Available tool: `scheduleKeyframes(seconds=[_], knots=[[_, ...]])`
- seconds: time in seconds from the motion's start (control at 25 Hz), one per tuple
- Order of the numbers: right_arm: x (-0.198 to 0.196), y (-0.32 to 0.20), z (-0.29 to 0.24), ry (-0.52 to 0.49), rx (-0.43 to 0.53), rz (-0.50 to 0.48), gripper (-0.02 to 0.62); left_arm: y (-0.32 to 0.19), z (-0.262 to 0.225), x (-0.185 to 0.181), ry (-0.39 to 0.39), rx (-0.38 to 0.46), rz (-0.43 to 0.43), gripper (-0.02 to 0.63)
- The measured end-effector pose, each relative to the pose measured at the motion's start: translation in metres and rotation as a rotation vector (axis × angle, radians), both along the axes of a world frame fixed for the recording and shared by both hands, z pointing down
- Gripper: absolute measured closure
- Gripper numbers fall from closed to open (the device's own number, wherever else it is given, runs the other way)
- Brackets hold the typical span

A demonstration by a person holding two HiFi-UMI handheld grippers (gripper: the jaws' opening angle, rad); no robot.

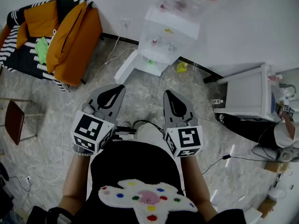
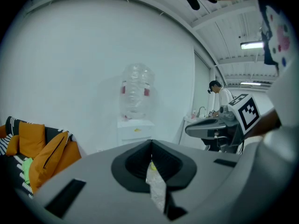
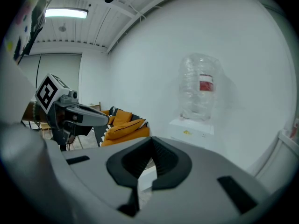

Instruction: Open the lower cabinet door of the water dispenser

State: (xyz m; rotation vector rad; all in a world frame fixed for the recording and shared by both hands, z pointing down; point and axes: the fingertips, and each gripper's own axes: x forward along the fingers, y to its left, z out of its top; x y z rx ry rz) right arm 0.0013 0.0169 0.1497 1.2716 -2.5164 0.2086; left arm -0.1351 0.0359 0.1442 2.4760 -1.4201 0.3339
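I hold my left gripper (image 1: 120,87) and right gripper (image 1: 167,93) side by side, both jaws pressed together on nothing. The water dispenser (image 1: 164,41) stands at twelve o'clock, well apart, against the wall (image 1: 243,27).

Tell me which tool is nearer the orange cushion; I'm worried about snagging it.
Left. The left tool is right of the orange cushion, apart from it; the right tool is farther right, beyond the left one.
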Motion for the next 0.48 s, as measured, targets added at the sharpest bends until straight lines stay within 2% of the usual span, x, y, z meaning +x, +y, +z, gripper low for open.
scheduleKeyframes(seconds=[0.48], knots=[[0.0003, 0.0060, -0.0013, 0.005, 0.002, 0.003, 0.593, 0.0066, 0.0010, 0.0002, 0.011, -0.001, 0.002, 0.592]])
